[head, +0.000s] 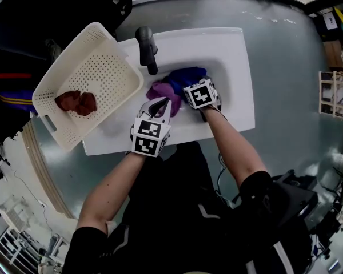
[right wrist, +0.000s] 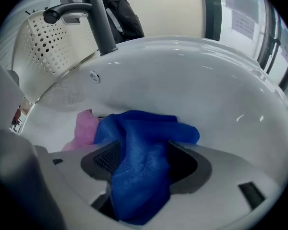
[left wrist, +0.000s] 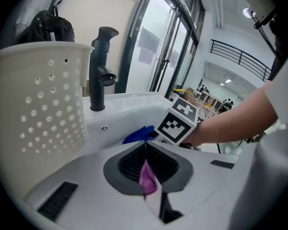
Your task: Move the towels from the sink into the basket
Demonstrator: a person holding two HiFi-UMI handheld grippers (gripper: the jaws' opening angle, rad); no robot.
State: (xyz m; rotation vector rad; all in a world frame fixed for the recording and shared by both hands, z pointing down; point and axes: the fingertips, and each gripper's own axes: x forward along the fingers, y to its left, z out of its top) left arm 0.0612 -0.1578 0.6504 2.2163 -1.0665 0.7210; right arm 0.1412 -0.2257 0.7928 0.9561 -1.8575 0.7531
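Observation:
In the white sink (head: pixel 234 79) lie a purple towel (head: pixel 163 90) and a blue towel (head: pixel 186 75). My left gripper (head: pixel 160 108) reaches to the purple towel (left wrist: pixel 148 178), and its jaws are shut on a fold of it. Deeper in the basin, my right gripper (head: pixel 195 87) points steeply down. The right gripper view shows its jaws (right wrist: pixel 146 145) standing wide with the blue towel (right wrist: pixel 139 171) bunched between them; a bit of the purple towel (right wrist: pixel 84 128) sticks out at its left. A red-brown towel (head: pixel 76 102) lies in the cream basket (head: pixel 63 67).
A black faucet (head: pixel 147 47) rises at the sink's back rim, close to both grippers. The perforated basket (left wrist: pixel 33 104) leans on the sink's left edge. The grey floor (head: pixel 286 50) surrounds the sink, with a wooden rack (head: pixel 337 93) at the right.

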